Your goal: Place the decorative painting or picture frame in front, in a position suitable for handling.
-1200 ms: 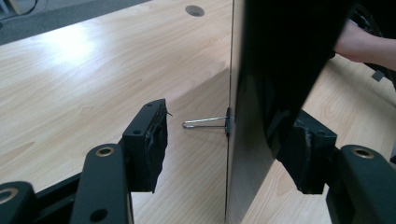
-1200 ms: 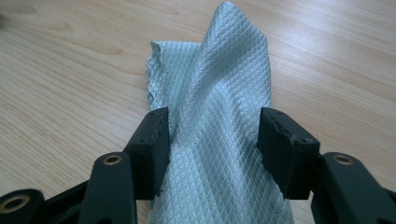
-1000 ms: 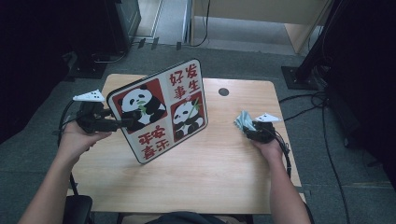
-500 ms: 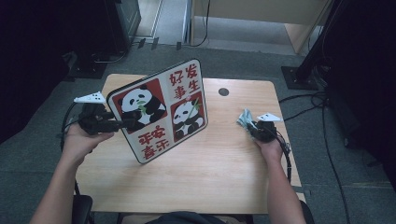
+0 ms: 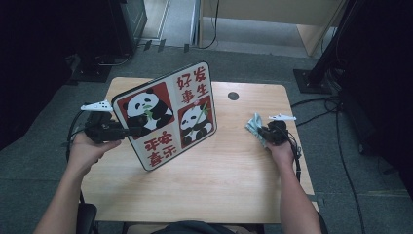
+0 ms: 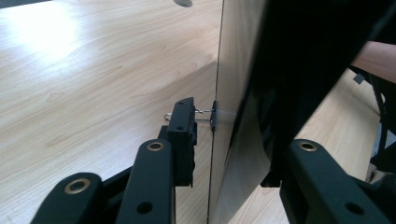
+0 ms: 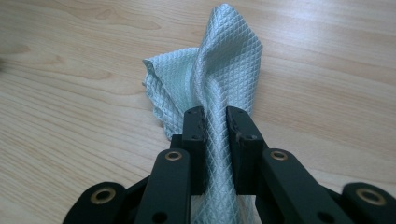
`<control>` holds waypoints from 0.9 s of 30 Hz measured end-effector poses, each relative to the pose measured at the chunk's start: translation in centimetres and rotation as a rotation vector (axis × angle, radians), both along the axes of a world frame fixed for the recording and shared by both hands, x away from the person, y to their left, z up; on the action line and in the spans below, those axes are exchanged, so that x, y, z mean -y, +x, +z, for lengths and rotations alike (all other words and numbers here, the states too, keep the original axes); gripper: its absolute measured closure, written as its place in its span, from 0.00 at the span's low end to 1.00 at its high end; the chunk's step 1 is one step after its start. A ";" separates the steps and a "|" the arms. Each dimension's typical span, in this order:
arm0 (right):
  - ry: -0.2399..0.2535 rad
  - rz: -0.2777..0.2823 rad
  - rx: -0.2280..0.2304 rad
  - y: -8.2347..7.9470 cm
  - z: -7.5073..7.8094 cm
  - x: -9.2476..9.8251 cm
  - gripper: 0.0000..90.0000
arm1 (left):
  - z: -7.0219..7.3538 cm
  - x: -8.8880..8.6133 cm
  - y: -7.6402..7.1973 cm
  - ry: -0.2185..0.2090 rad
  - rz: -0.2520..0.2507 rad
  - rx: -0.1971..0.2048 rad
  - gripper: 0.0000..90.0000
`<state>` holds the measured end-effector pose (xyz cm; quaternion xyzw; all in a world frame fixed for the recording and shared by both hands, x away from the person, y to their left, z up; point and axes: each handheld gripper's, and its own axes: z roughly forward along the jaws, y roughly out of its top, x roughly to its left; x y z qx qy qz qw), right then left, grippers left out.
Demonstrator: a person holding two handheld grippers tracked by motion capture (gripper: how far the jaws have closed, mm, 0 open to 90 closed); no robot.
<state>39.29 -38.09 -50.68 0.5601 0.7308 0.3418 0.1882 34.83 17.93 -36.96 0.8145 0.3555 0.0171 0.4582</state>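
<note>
A square panda board (image 5: 165,117) with red panels and Chinese characters stands upright on the wooden table (image 5: 219,195), set diagonally. My left gripper (image 5: 131,130) reaches around its left edge and its jaws have just been closing. In the left gripper view the board (image 6: 238,70) runs between the jaws (image 6: 229,135). A small gap and a binder clip (image 6: 212,116) separate the left finger (image 6: 183,135) from it. My right gripper (image 5: 265,131) is shut on a pale green waffle cloth (image 5: 253,124) at the table's right side. Its jaws (image 7: 215,116) have just closed and pinch the cloth (image 7: 219,56) into a fold.
A round cable hole (image 5: 233,96) sits near the table's far edge. Bare wood stretches in front of the board and between the two hands. Dark stands and cables (image 5: 336,107) crowd the grey floor to the right.
</note>
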 end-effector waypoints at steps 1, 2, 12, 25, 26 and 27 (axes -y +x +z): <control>0.002 0.005 0.000 0.0 0.0 -0.1 0.88 | 0.0 0.0 0.0 -0.001 -0.005 0.005 0.76; -0.001 0.011 -0.002 0.0 0.1 -0.2 0.88 | 0.0 0.1 -0.1 -0.002 -0.002 0.010 0.77; 0.041 0.133 -0.030 0.2 1.6 -2.6 0.90 | -0.3 0.1 -0.2 -0.016 -0.029 0.027 0.86; 0.114 0.268 0.024 -0.2 2.9 -4.5 0.89 | -0.5 -0.1 -0.4 -0.042 -0.051 0.030 0.89; 0.115 0.261 0.022 -0.3 3.0 -4.6 0.89 | -0.5 -0.1 -0.4 -0.042 -0.051 0.031 0.90; 0.121 0.261 0.022 -0.3 3.1 -4.6 0.89 | -0.5 -0.1 -0.4 -0.043 -0.053 0.031 0.90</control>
